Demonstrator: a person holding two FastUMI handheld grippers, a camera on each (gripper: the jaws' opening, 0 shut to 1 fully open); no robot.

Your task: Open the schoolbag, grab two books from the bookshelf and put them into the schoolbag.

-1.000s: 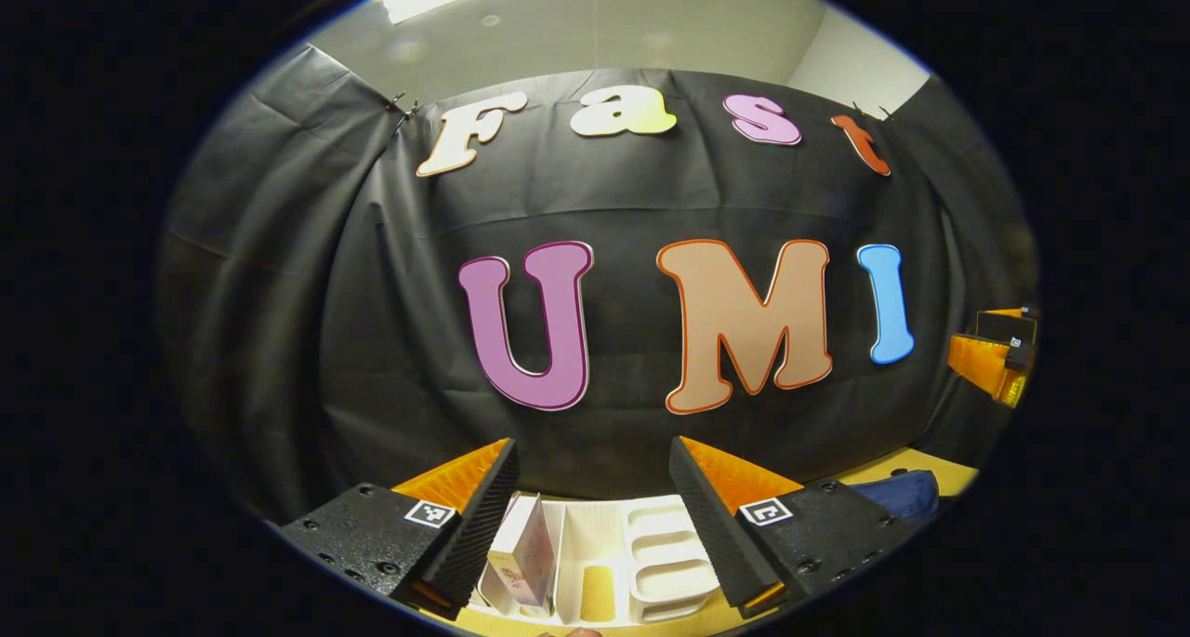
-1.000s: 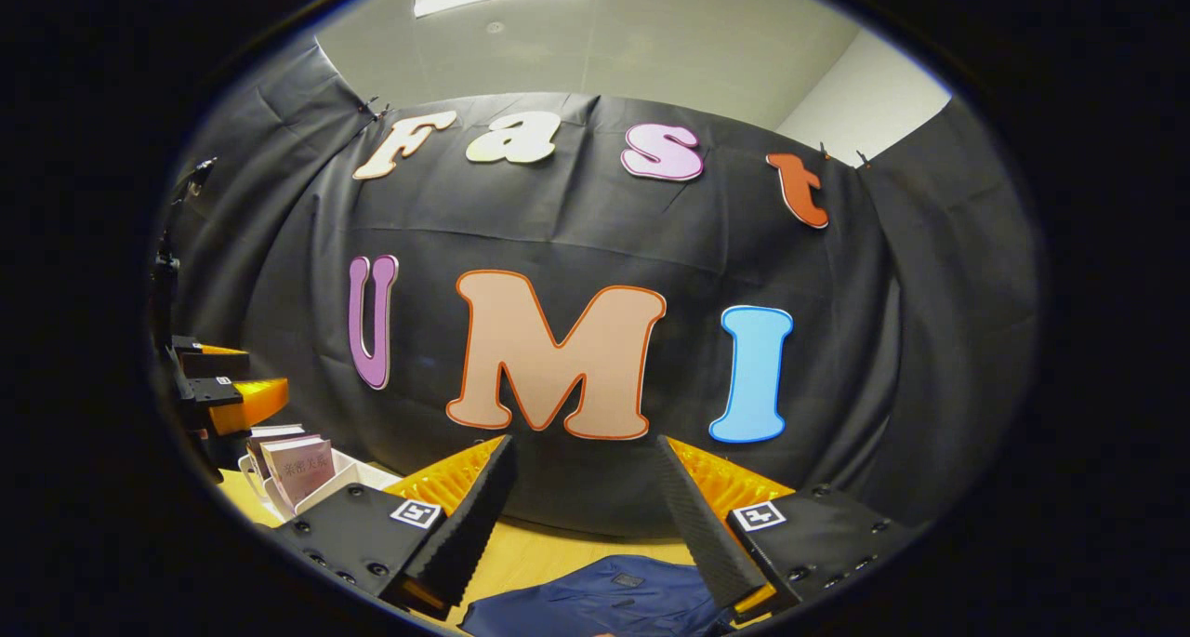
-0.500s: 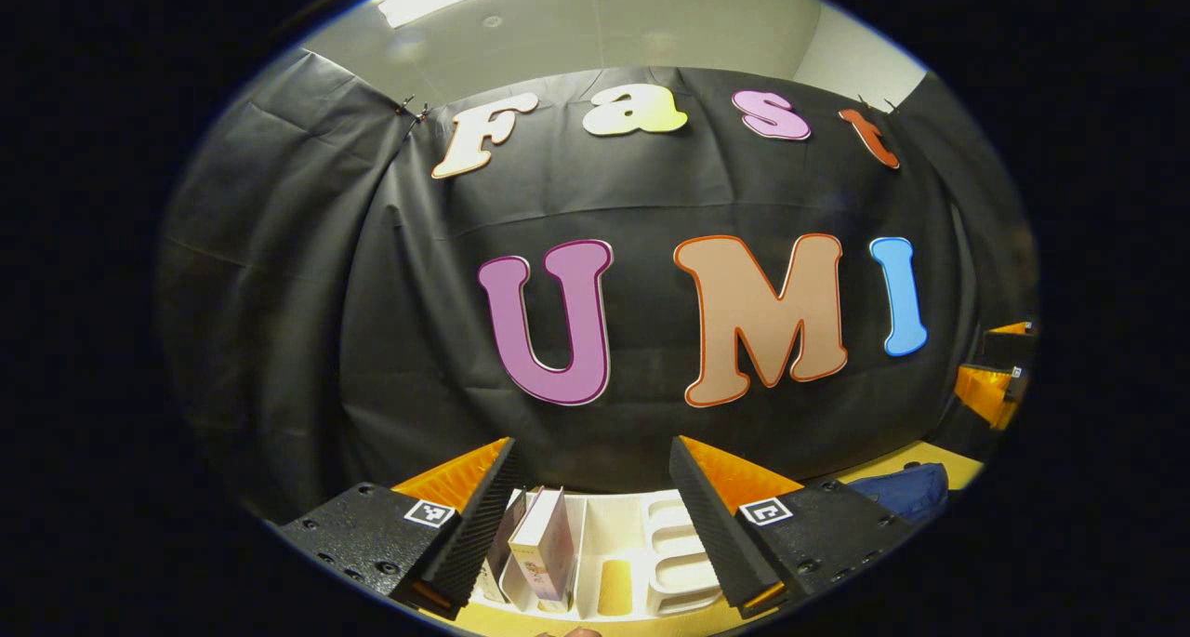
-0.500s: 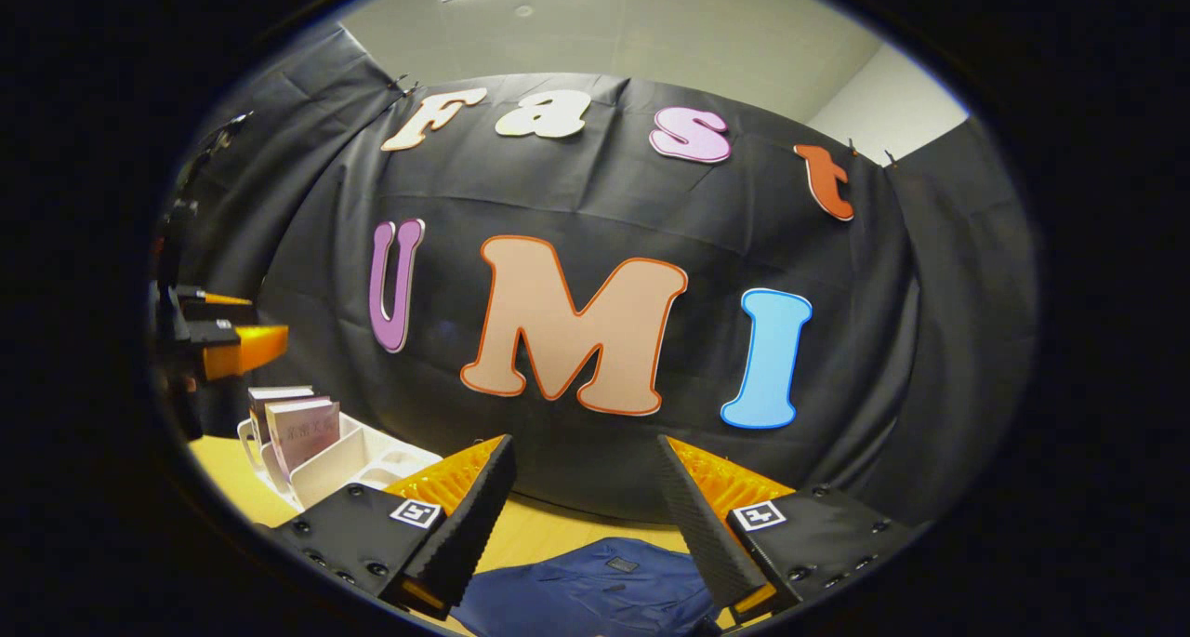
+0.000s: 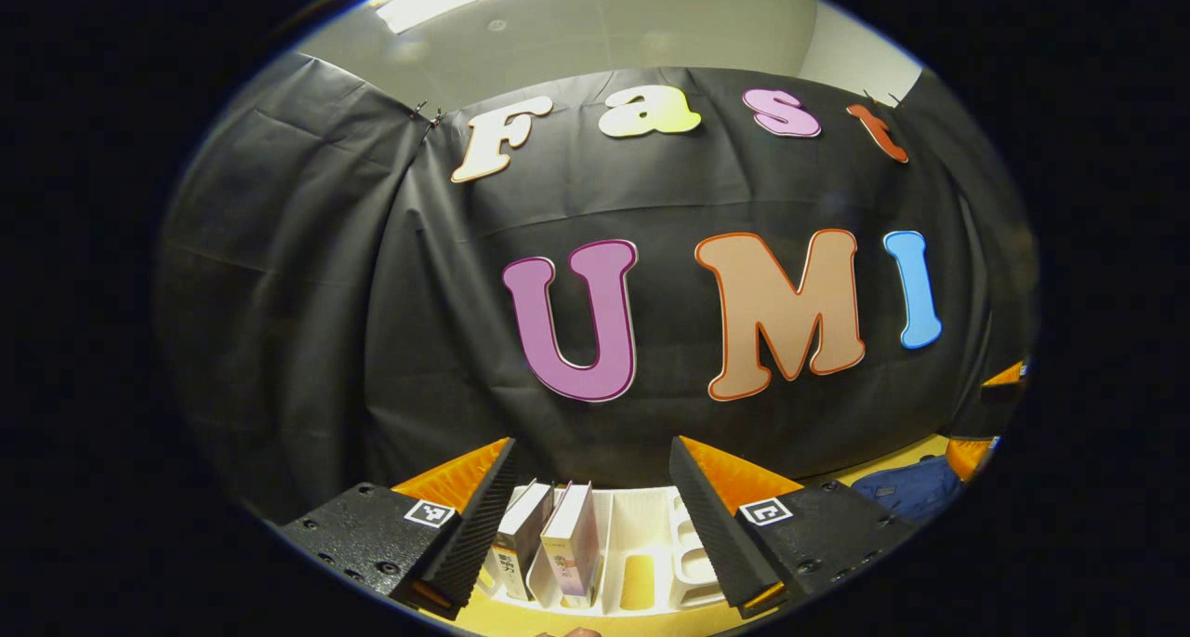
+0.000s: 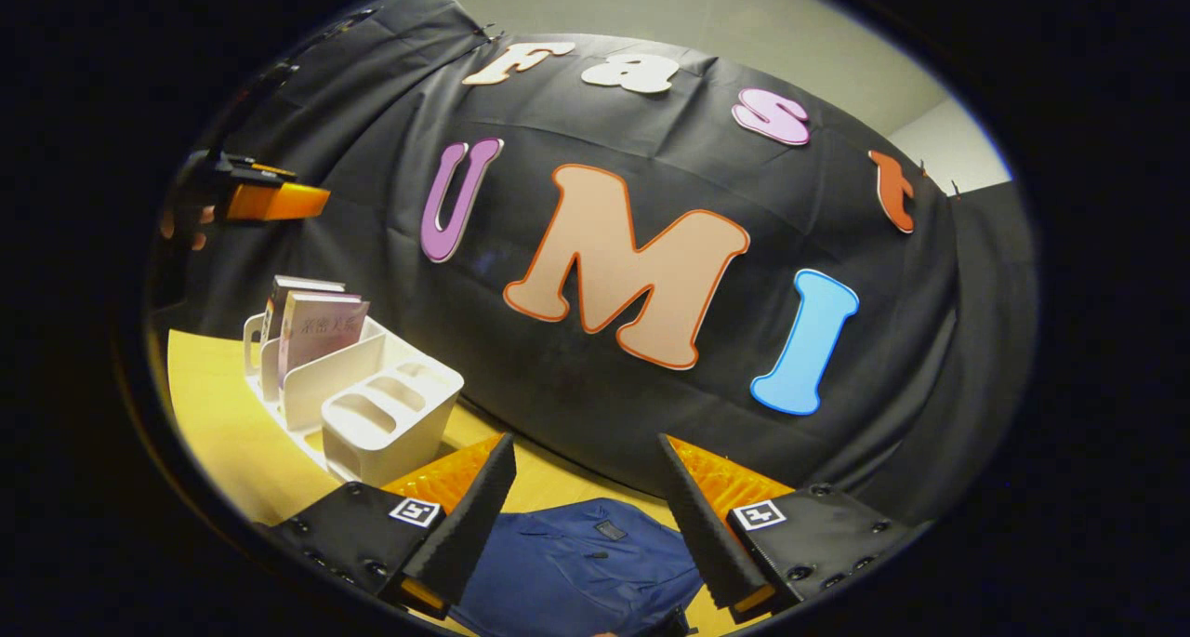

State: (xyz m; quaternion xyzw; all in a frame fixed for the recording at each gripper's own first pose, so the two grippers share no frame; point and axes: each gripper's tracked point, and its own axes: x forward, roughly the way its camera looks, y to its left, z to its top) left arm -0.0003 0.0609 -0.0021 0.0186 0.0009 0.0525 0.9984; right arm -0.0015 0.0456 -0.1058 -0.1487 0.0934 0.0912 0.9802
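- In the left gripper view, the left gripper point(image 5: 591, 516) is sitting at the bottom centre with its fingers spread wide apart, holding nothing.
- Between those fingers, low in the frame, the white bookshelf point(image 5: 641, 535) is standing on the yellow bench point(image 5: 521, 620), with two books point(image 5: 550, 544) upright in its slots at the left end.
- At the lower right of that view, the blue schoolbag point(image 5: 906, 493) is lying on the bench, well apart from the bookshelf; a bit of the other gripper is peeking in at the right edge beside it.
- In the right gripper view, the right gripper point(image 6: 588, 516) is occupying the bottom centre, its fingers likewise parted and empty.
- The schoolbag point(image 6: 581, 572) is lying flat on the bench point(image 6: 223, 423) right below and between those fingers, and its flap looks closed.
- This view is showing the bookshelf point(image 6: 372, 414) from the side at the centre left, with the books point(image 6: 316, 325) standing at its far end.
- At the upper left, the left gripper point(image 6: 265, 200) is hanging in the air above the books, with part of a hand point(image 6: 181, 228) behind it.
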